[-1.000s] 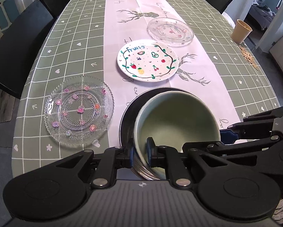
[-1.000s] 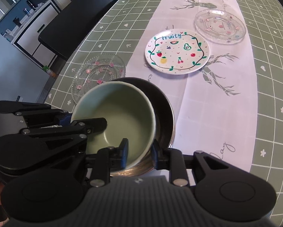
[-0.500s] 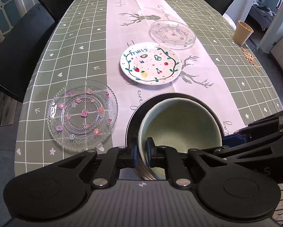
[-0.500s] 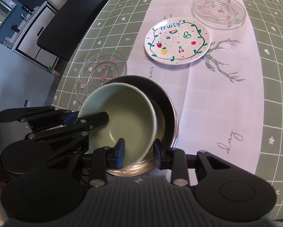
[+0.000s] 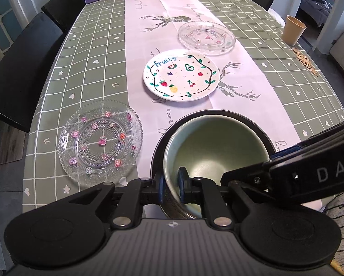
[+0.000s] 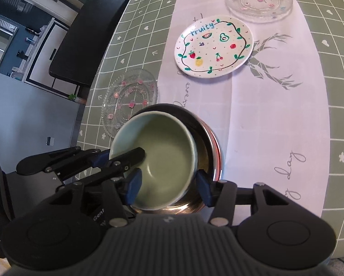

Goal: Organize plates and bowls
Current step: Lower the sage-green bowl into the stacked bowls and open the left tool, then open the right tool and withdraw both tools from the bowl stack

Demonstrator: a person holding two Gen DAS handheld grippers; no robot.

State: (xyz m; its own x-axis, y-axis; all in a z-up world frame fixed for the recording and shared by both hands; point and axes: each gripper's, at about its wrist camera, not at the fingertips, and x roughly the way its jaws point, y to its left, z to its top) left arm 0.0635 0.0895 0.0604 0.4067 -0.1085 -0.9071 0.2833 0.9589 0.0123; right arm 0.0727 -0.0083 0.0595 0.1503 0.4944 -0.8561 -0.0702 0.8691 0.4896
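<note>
My left jaws [image 5: 171, 185] clamp the green bowl's [image 5: 215, 147] rim; my right jaws [image 6: 167, 186] have just been opening, wall between them untouched. Bowl sits nested in the steel bowl [image 6: 214, 161] on the counter [image 5: 87, 69]. Advise releasing left gently, lifting straight.

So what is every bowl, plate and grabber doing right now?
Green bowl: nested inside the metal bowl, empty.
Metal bowl: upright on the table.
Left gripper: shut on the green bowl's rim.
Right gripper: jaws just opened, pads off the rim.
Fruit plate: flat, empty.
Near glass plate: flat, empty.
Far glass plate: flat, empty.
</note>
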